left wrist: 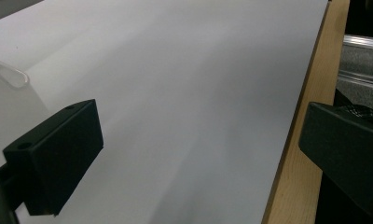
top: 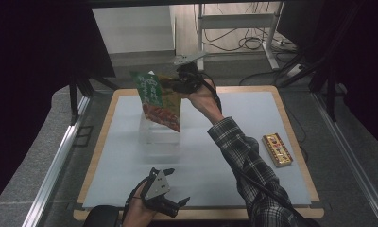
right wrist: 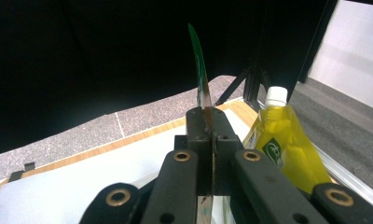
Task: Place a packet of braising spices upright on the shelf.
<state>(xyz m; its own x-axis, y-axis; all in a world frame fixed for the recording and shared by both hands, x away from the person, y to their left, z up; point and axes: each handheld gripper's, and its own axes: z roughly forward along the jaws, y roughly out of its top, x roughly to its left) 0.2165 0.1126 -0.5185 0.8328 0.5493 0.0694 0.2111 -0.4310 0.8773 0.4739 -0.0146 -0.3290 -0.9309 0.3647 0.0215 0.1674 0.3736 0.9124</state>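
Observation:
My right gripper [top: 174,86] is raised over the far middle of the table and is shut on a flat green and red food pouch [top: 155,98]. The pouch hangs tilted above a clear plastic container [top: 158,136]. In the right gripper view the jaws [right wrist: 207,119] pinch the pouch [right wrist: 199,74], seen edge-on and sticking up. A yellow pouch with a white cap [right wrist: 287,144] stands just beyond them. My left gripper [top: 176,187] rests near the front edge, open with nothing between its jaws [left wrist: 198,144].
A red and gold box [top: 277,150] lies at the right on the white mat [top: 234,142]. The mat covers a wooden table [left wrist: 310,121]. The container's clear rim [left wrist: 10,77] is at the left of the left gripper view. Dark frames and cables surround the table.

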